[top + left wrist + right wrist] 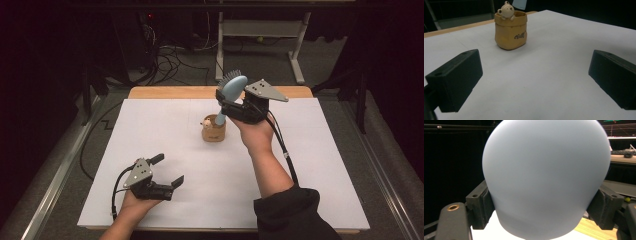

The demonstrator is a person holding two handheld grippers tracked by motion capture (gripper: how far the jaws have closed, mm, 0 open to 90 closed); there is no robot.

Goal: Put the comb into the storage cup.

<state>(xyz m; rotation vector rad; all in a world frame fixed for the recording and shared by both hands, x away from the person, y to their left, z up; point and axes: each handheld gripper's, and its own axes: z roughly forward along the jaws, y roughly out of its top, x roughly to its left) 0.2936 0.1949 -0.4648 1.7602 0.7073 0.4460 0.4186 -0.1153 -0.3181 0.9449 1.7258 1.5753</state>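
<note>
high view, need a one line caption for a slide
Right tongs grip a pale blue hairbrush, its handle tip at a bear-topped tan pot on the white table; left tongs rest open.

The work surface is a wooden table point(165, 92) covered by a white sheet point(165, 150), with bare wood exposed along the far edge. Grey carpet floor point(345, 125) surrounds the table. Beyond the table's far edge stands a white metal-framed desk point(260, 27), with black cables point(170, 60) lying tangled on the floor to its left. A metal rail point(55, 180) runs along the floor left of the table. The room behind is dark.
</note>
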